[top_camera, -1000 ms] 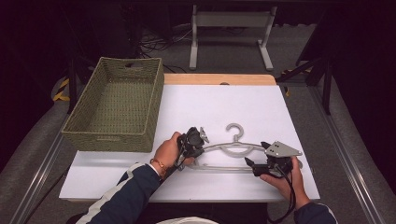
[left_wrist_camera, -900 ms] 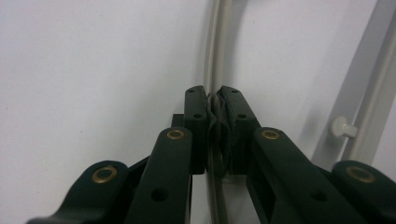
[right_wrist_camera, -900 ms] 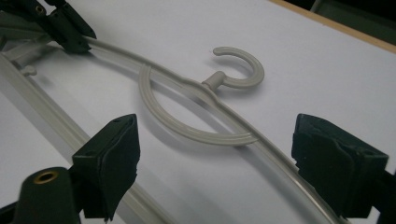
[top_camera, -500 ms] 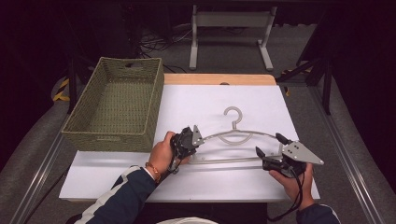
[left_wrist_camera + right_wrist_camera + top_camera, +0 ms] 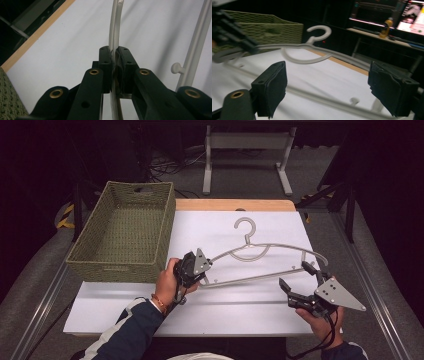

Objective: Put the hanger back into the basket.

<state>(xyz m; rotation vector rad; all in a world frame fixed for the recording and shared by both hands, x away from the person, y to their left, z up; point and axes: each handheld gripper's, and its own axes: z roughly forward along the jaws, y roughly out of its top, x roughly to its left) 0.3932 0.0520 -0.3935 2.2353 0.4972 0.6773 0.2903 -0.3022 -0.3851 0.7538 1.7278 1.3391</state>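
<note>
1. A green woven basket (image 5: 122,232) is being carried at the left of the white worktop (image 5: 220,307).
2. The left gripper (image 5: 196,268) is being kept clenched on the left end of the grey hanger (image 5: 265,251); in the left gripper view its fingers (image 5: 105,62) are being pressed against the hanger's arm (image 5: 115,30).
3. The hanger is being held above the worktop's middle, hook pointing away.
4. The right gripper (image 5: 299,281) is being held released, its fingers (image 5: 273,87) standing wide on either side of the hanger's lower bar (image 5: 317,98), apart from it.

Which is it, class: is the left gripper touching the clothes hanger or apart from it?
Touching: the left gripper view shows the left gripper clamped on the hanger.
</note>
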